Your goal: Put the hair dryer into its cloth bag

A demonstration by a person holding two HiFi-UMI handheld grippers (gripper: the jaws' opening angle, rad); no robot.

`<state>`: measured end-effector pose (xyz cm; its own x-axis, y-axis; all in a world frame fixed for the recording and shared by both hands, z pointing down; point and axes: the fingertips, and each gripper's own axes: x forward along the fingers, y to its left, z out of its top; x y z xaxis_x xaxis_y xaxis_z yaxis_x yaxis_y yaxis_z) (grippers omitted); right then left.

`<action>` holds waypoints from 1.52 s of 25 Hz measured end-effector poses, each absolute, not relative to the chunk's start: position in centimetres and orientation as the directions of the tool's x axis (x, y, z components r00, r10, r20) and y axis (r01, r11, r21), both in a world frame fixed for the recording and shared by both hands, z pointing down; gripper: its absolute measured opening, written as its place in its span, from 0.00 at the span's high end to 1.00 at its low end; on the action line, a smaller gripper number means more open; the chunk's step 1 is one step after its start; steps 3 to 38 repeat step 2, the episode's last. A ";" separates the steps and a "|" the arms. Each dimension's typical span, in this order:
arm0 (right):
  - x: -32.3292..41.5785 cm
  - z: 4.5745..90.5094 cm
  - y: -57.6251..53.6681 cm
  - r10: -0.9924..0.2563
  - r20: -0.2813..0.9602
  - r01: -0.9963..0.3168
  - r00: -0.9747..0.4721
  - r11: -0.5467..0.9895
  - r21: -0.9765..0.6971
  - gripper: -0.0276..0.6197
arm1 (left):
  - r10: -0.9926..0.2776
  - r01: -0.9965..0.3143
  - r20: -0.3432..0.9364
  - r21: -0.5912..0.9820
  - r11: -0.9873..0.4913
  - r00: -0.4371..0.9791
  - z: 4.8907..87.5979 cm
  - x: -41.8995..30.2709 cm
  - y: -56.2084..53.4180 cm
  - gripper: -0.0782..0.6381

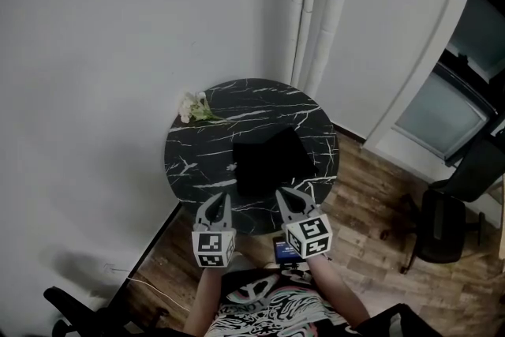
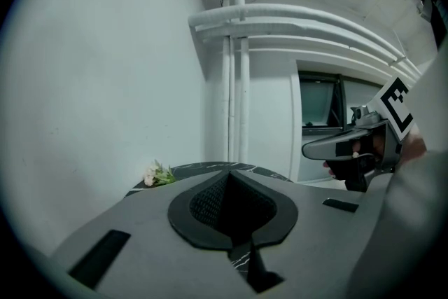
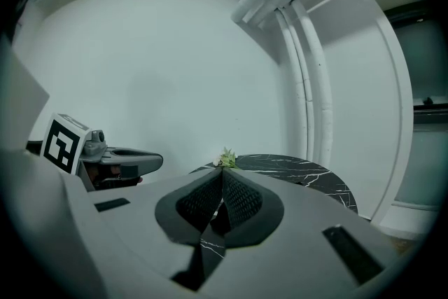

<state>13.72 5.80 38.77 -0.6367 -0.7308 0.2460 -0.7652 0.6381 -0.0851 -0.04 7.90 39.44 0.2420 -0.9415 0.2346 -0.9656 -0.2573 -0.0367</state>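
One black, roughly square cloth bag, as I read the dark soft shape, lies near the middle of the round black marble surface with white veins. It sits a little toward the near-right edge. No hair dryer shows apart from it.

Two readings fit:
- the dryer is already inside the bag;
- the dryer lies black on black against the bag and can't be separated in this dim light.

The pictures don't settle which.

Left tongs and right tongs hover side by side over the near edge, tips aimed at the bag. The left tips are short of it; whether the right tips touch its near side I cannot tell. Both are closed on nothing: each gripper view shows its jaws pressed together, with only marble and wall beyond. Judgement: this paired pose near the bag keeps both within easy reach of it and commits to neither side.

Room for moving:
- Bare marble shows all round the bag.
- A small sprig of white flowers lies at the far-left edge, well apart from the bag.
- The white wall stands close behind the far and left edges, with white vertical pipes beyond the far edge, so sweeps that way are cramped.
- The right edge opens onto the wooden floor, with a black office chair well apart.
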 end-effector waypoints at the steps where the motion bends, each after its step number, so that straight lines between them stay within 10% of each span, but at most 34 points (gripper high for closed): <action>1: 13.7 38.9 5.8 -0.730 0.247 -0.765 -0.637 0.638 -0.086 0.93 | -0.940 -0.965 0.238 -0.038 -0.259 0.243 39.6 -0.1 7.9 0.87; 38: 13.7 38.9 5.8 -0.730 0.248 -0.765 -0.637 0.638 -0.087 0.93 | -0.939 -0.965 0.242 -0.039 -0.261 0.244 39.7 -0.1 7.9 0.87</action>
